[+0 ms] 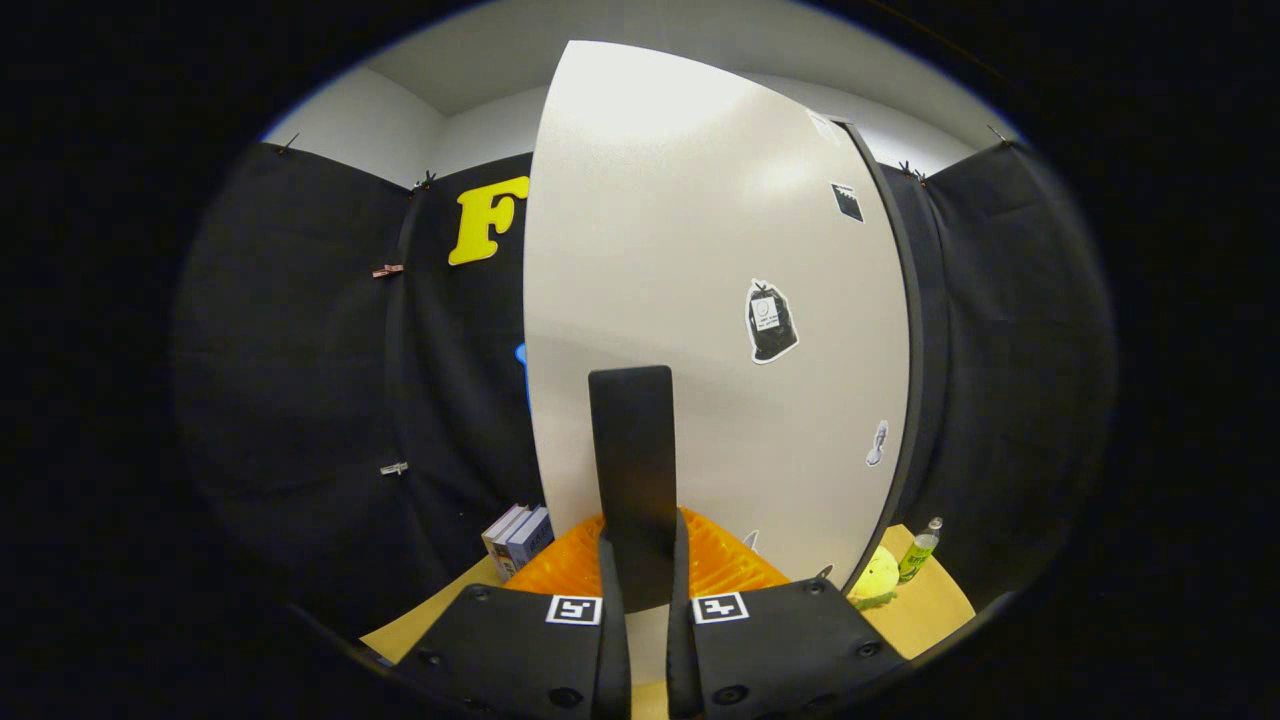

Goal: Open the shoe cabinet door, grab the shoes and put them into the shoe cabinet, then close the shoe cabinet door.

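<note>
While nearly closed, gripper (645, 545) clamped on a dark upright handle (632, 450). Narrow gap only, both fingers (609, 595) pressed against the handle's lower end, one on each side. Handle rising straight up from between the fingers, flat and tall, square top end.

Directly behind the handle: white shoe cabinet door (700, 250), very close, looming over the fingers. Smooth pale face, dark strip (905, 350) down its right edge. Ajar or flush, cannot tell. Stuck on the door face: black bag-shaped sticker (771, 320) right of the handle, small black sticker (847, 202) higher up near the edge strip, small pale sticker (877, 443) lower down by the same strip.

At the door's foot, just beyond the fingers: orange ribbed thing (730, 560), partly hidden by handle and fingers, kind unclear.

Left of the orange thing: small stack of books (520, 538) lying on a light wooden table (935, 610). Right of the door's lower corner: yellow round object (877, 577) with a green bottle (920, 550) just beside it, upright, both on the same table.

Behind everything: black cloth wall (300, 350) on both sides, pinned with small clips (388, 270).
</note>
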The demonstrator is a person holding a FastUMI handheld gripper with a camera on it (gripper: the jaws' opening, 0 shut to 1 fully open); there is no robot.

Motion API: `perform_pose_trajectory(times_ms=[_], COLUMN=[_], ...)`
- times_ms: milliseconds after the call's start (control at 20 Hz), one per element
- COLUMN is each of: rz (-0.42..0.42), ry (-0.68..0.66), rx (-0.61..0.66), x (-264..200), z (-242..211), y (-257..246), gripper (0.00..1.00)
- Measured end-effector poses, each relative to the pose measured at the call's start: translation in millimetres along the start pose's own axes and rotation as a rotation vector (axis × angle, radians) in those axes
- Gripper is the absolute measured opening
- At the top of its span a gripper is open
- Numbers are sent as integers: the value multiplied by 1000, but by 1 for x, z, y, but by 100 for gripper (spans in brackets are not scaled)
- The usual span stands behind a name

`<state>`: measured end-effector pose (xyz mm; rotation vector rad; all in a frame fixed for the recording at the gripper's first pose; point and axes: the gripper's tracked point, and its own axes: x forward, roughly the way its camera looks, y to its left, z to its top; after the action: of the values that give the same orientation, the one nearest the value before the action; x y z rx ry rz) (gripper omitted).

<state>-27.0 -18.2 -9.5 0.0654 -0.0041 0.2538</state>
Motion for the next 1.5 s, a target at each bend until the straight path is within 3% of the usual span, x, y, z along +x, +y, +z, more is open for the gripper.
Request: perform_pose_trajectory(times_ms=[600, 1500], rz=[-42, -77], ry=[-12, 12], rx=[29, 31], x=[-47, -71], z=[3, 5], y=[-44, -88], gripper=[17, 17])
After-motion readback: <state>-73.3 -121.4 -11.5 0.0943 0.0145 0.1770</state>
